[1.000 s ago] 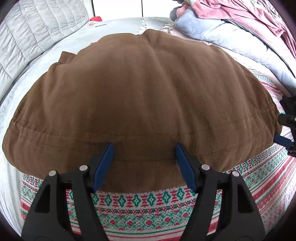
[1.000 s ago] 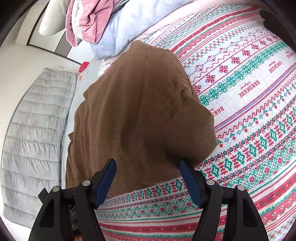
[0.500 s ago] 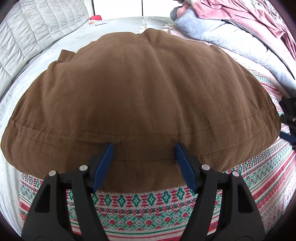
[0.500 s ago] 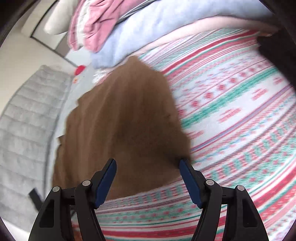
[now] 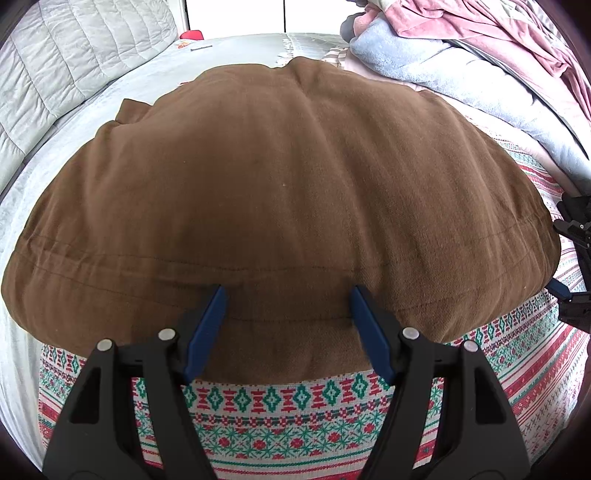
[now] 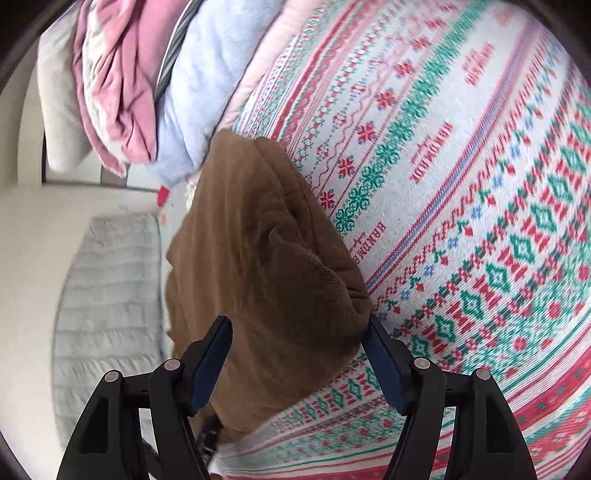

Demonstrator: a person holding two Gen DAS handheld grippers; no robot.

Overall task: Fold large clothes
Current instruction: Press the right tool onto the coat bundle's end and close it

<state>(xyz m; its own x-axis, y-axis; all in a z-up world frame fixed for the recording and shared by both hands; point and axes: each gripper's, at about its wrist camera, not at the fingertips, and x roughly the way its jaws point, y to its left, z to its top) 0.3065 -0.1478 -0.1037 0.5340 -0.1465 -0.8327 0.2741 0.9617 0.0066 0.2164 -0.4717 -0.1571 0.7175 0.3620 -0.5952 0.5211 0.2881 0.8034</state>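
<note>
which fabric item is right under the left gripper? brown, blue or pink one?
The brown garment: its hem lies between the open left gripper fingers. The light blue blanket and pink garment are piled far behind.

Right hand-held gripper (image 6: 297,363) jaws apart over brown garment (image 6: 258,266) corner, patterned blanket (image 6: 480,221) beneath, piled bedding (image 6: 147,92) beyond

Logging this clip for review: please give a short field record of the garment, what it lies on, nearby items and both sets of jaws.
garment: brown garment, spread flat
surface: patterned blanket on a bed
nearby: pile of pink and blue laundry beyond the garment
left gripper: jaws open over the near hem, nothing clamped
right gripper: jaws open at the garment's corner, nothing clamped
fold: not yet begun
</note>
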